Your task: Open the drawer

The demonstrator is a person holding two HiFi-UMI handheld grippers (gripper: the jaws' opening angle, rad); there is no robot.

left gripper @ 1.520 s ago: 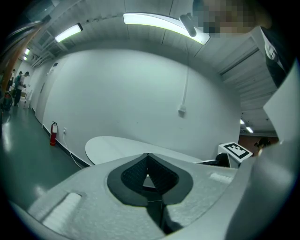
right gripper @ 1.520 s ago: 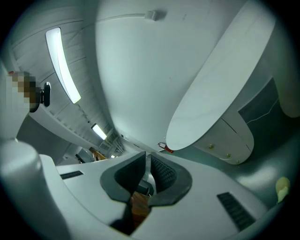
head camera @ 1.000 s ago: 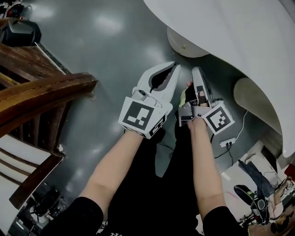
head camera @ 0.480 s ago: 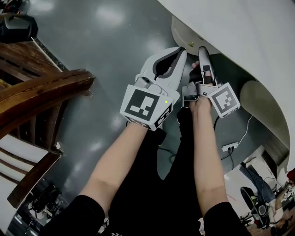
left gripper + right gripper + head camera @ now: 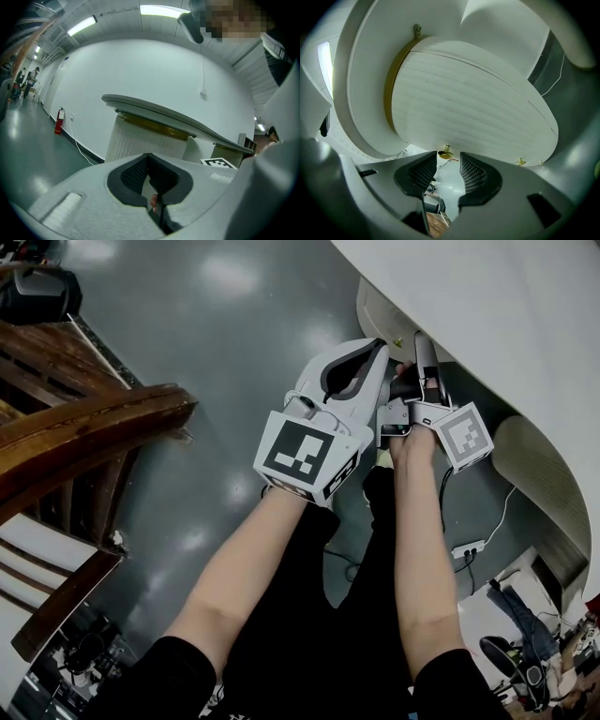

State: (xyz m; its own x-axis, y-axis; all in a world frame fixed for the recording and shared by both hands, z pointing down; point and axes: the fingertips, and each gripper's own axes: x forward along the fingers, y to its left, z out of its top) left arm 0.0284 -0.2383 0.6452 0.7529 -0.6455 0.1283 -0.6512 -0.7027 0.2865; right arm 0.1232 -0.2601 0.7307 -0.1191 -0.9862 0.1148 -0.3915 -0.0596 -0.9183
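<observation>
- Drawer [image 5: 473, 108]: ribbed white curved front at the centre of the right gripper view. It looks rigid and should slide on a steady pull.
- Knob [image 5: 446, 154]: small, smooth brass, probably slippery. It is the only evident hold.
- Right gripper [image 5: 448, 161]: jaws apart, just been opening, nothing between them. The knob is just beyond the tips.
- Left gripper [image 5: 149, 157]: jaws together, empty.

No words, numbers or brand names legible anywhere. Only coded black-and-white square patterns, without letters or digits: one on the left marker cube [image 5: 303, 451] behind the left gripper [image 5: 372, 345], centre of the head view; another on the right marker cube [image 5: 466, 435] behind the right gripper [image 5: 421, 341], right of centre. Same kind of pattern again on the right marker cube [image 5: 219, 162] at the lower right of the left gripper view. Red fire extinguisher [image 5: 58, 120] at the far left of that view: any print too small to read.
</observation>
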